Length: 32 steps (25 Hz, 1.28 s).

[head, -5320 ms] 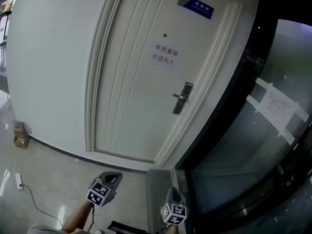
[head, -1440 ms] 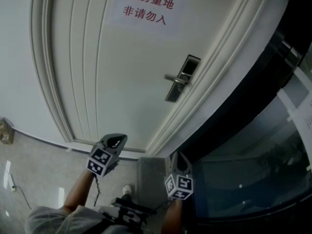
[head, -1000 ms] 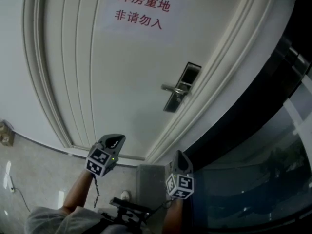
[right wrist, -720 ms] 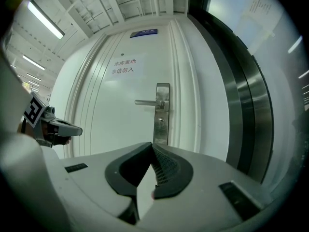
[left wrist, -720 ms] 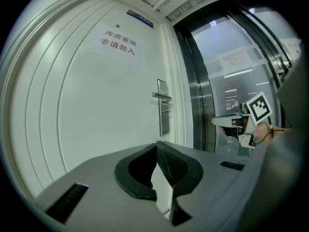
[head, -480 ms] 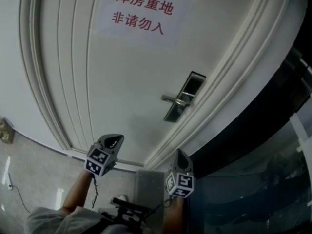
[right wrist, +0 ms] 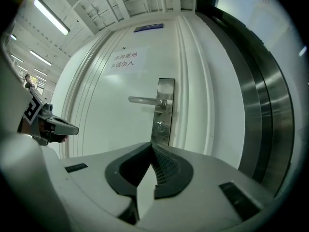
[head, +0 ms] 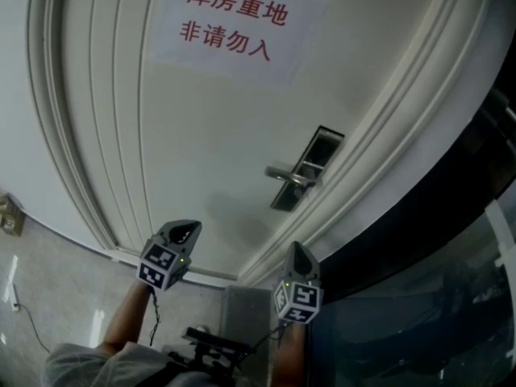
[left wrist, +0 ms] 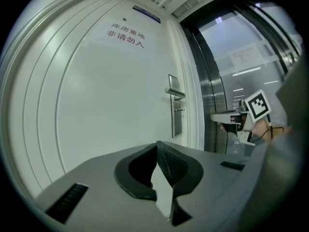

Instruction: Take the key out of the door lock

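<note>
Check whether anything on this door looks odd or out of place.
Only one thing: a key sticks out of the lock plate below the handle, left in a closed door. Nothing looks damaged or askew.

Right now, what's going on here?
A person stands facing a white door, one tool in each hand. The left hand-held gripper and right hand-held gripper are both shut, empty and held short of the door. The key sits in the lock plate below the lever handle, untouched.
</note>
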Available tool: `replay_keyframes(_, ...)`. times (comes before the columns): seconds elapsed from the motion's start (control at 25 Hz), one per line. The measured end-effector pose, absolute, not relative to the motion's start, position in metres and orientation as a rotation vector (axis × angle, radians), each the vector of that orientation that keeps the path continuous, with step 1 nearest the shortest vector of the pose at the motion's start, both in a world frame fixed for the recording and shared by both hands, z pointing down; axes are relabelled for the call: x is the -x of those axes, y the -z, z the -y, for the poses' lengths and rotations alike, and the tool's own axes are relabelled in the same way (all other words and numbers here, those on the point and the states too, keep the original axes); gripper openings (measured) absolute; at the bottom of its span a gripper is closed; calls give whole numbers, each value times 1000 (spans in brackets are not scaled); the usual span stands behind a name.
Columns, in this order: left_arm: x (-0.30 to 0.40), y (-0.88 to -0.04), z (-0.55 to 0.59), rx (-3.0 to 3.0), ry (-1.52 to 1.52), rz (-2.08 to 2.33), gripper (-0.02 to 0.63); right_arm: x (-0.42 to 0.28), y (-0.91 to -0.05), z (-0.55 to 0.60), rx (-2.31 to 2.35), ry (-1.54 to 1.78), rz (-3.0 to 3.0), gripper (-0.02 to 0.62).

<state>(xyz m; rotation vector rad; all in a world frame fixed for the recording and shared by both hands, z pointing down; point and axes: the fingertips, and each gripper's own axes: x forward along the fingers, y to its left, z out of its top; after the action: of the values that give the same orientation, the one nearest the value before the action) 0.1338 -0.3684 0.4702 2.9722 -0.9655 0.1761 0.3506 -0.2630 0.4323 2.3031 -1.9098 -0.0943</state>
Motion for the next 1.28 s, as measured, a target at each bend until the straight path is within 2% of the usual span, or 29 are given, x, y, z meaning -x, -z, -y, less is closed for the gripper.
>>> replay_keyframes(1.28,-125,-477,403,-2880,-186,1122,5,-384,-398,349,-2112,337,1754,13)
